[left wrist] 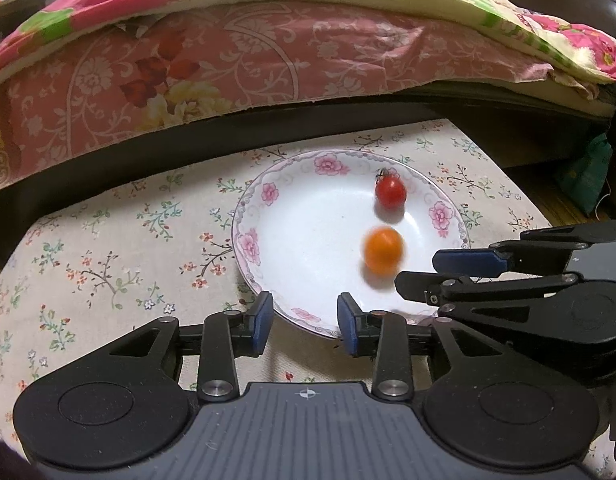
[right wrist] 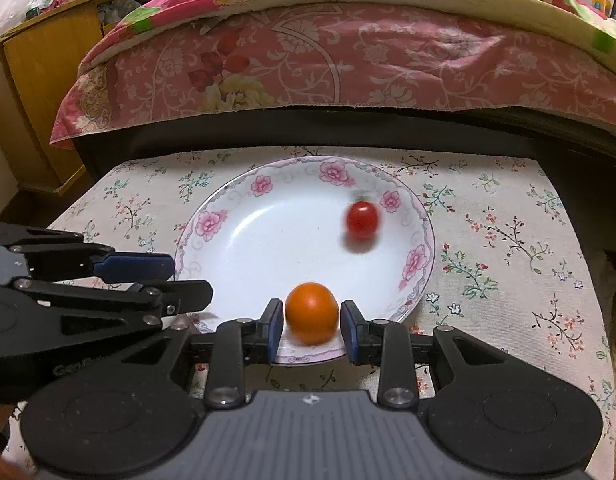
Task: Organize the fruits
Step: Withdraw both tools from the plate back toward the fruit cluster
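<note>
A white plate (left wrist: 268,248) with pink flowers on its rim sits on a bench covered by a floral cloth (left wrist: 108,248), in front of a bed draped in a pink patterned bedspread (left wrist: 236,64). A red cherry tomato (left wrist: 390,191) lies toward the plate's far right, blurred in the right wrist view. An orange tomato (right wrist: 311,313) lies nearer, toward the plate's near edge. The right gripper (right wrist: 311,330) reaches over the plate's near rim with its jaws on either side of the orange tomato, the blue pads (right wrist: 275,330) right at its sides; the fruit is blurred, and whether the pads press on it cannot be told. The left gripper (left wrist: 306,322) hangs over the plate's near rim, left of the right one, its jaws apart with nothing between them but the plate's rim below.
</note>
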